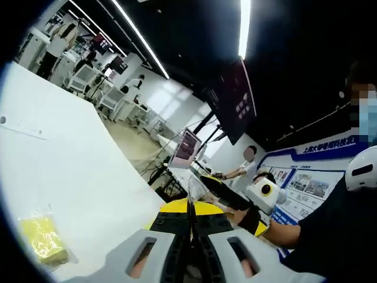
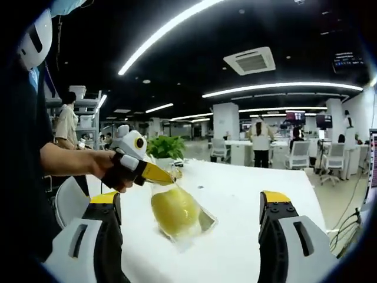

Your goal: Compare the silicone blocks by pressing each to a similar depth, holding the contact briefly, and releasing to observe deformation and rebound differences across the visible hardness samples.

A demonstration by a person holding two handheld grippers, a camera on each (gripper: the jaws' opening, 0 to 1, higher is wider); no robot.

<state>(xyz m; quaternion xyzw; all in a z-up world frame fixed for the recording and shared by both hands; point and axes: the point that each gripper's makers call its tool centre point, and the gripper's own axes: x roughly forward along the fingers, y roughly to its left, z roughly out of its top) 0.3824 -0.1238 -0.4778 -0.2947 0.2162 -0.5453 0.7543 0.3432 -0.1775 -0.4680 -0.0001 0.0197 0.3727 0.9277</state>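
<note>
Shown together, the two views catch the samples lifted or lying idle rather than under pressure. In the right gripper view the left tongs point(image 2: 171, 174), held in a person's hand point(image 2: 112, 170), reach in from the left and pinch the top edge of a clear bag point(image 2: 179, 215) that holds a rounded yellow silicone block point(image 2: 175, 211); the bag hangs tilted just above the white tabletop point(image 2: 247, 194), and whether its lower corner touches the surface cannot be told. The left gripper view confirms the grip: its two jaws meet at the centre line with a thin transparent film caught between them. The right tongs point(image 2: 191, 221) stand wide apart, one jaw on either side of the bag and touching nothing. A second yellow silicone block point(image 1: 42, 239), squarer and also wrapped in clear plastic, lies flat on the tabletop at the lower left of the left gripper view, well apart from the tongs. By these pictures no press is under way and neither block shows an indentation, so the comparison appears to be at a handling stage; setting the bagged sample down, pressing each block, holding and releasing all seem left to do.
</note>
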